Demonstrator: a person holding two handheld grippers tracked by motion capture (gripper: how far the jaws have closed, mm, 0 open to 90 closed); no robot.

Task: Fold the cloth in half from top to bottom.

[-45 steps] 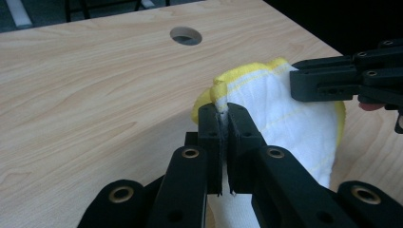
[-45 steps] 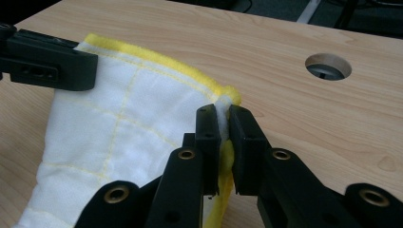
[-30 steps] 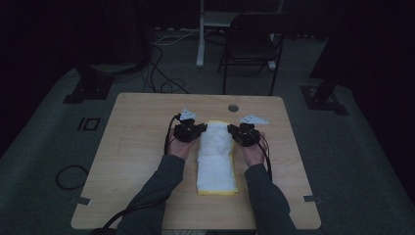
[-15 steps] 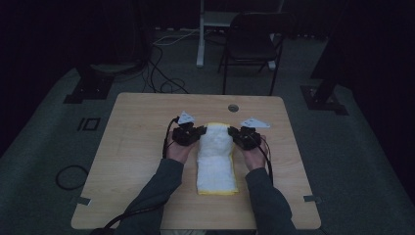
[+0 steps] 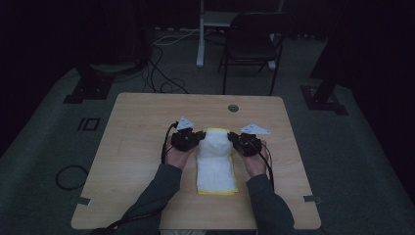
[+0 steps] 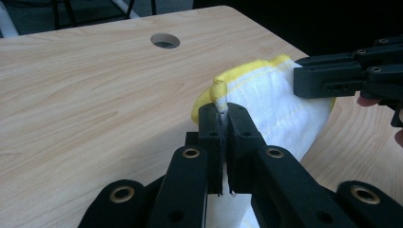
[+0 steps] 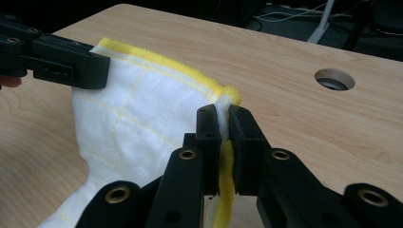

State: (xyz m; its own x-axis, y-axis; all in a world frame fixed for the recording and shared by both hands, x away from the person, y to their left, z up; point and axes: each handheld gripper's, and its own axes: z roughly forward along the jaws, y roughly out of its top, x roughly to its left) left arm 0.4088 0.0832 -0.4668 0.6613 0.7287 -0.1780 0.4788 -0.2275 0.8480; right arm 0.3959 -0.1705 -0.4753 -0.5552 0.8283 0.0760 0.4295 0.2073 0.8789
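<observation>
From the high view, my left gripper [image 5: 192,138] and right gripper [image 5: 240,141] each pinch a far corner of the white cloth [image 5: 214,166], which lies mid-tabletop [image 5: 137,147], running toward the near edge.

In the left gripper view, my left jaws are clamped tight on the yellow hem [image 6: 247,71], holding only a thin bite.

In the right gripper view, my right jaws likewise squeeze the hem's corner.

With such shallow bites, I judge a corner could slip out if I pull unevenly, leaving the fold crooked.
</observation>
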